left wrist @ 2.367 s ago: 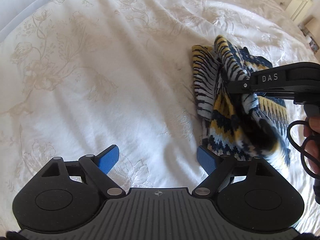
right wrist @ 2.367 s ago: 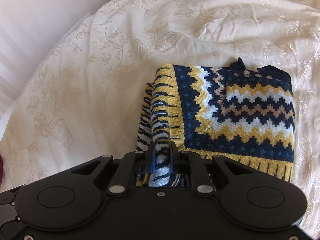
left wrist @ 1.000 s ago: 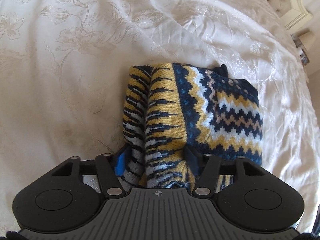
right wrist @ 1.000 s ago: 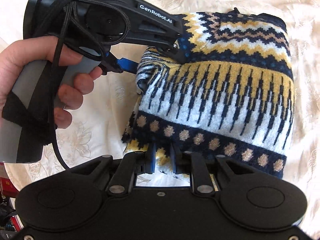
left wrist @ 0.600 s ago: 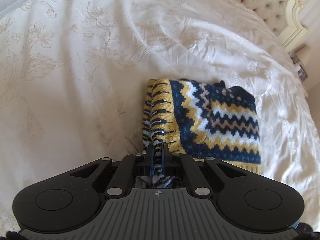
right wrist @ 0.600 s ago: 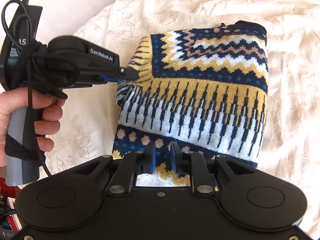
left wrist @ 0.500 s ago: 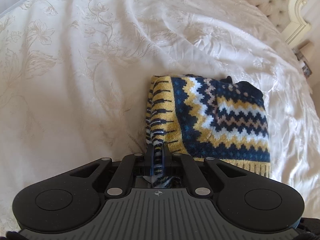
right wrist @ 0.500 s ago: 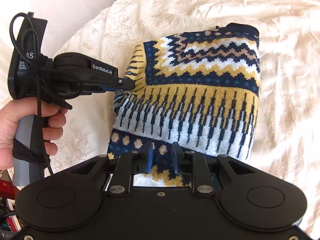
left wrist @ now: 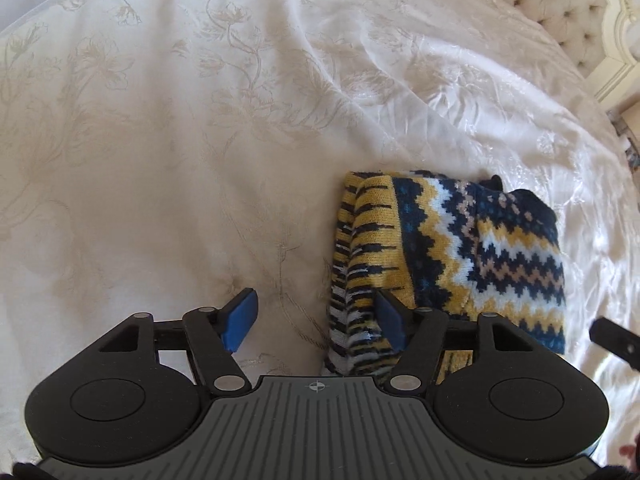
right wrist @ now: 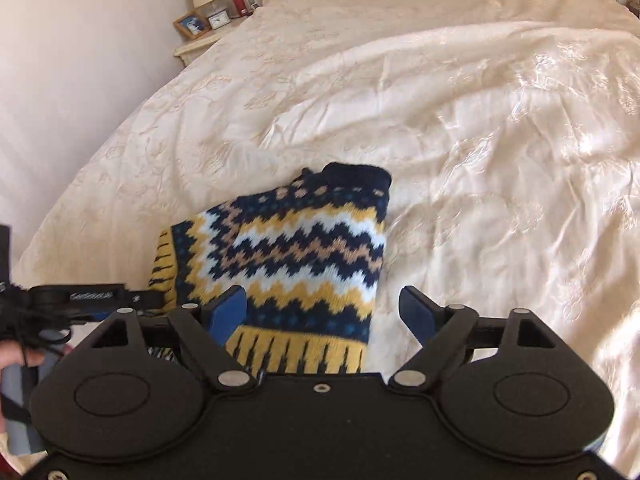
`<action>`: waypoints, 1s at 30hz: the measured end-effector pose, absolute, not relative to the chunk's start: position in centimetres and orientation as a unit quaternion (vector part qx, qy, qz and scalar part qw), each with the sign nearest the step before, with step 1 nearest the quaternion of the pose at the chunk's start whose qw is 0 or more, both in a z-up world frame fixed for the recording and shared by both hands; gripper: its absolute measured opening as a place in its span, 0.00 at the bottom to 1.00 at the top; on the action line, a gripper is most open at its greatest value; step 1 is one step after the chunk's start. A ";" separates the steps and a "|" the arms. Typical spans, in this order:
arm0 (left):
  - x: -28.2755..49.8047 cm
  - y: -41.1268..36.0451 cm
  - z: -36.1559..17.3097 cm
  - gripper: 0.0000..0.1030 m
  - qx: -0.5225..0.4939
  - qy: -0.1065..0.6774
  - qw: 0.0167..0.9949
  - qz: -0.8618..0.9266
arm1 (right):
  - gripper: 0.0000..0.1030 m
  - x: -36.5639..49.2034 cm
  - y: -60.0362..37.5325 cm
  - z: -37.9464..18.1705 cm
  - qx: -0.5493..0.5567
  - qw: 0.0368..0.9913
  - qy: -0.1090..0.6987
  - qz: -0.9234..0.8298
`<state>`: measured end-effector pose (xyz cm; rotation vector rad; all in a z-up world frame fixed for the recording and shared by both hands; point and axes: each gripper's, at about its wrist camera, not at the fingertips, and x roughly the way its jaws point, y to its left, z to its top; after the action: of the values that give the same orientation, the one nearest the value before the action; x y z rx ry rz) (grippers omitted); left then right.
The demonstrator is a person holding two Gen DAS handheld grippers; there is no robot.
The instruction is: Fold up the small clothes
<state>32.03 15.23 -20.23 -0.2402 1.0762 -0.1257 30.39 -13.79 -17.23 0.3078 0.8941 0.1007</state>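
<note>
Sweater (left wrist: 472, 248) folded on bedspread (left wrist: 200, 140); both grippers' jaws spread, empty. Right view alone: nightstand (right wrist: 200, 42).

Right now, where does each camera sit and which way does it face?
Left wrist: on the left gripper, jaws open, looking along the bedspread toward the headboard; sweater at right.
Right wrist: on the right gripper, jaws open, facing the nightstand; a hand at left.
Both share the sweater and bedspread.
</note>
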 end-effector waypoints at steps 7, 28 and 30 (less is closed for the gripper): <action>28.0 14.4 -17.9 0.66 -0.071 0.498 0.858 -0.102 | 0.85 35.1 -15.6 -20.1 0.179 0.876 0.447 0.030; 27.4 10.3 -23.8 0.74 -0.076 0.558 0.810 -0.164 | 0.92 36.9 -16.5 -25.3 0.260 0.820 0.499 0.108; 27.8 10.3 -24.2 0.77 -0.083 0.561 0.806 -0.169 | 0.95 36.5 -16.5 -25.4 0.264 0.818 0.497 0.119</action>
<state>27.84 10.25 -24.18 -0.1768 1.2011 -0.3624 36.53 -16.48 -25.39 0.5635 1.0596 0.2538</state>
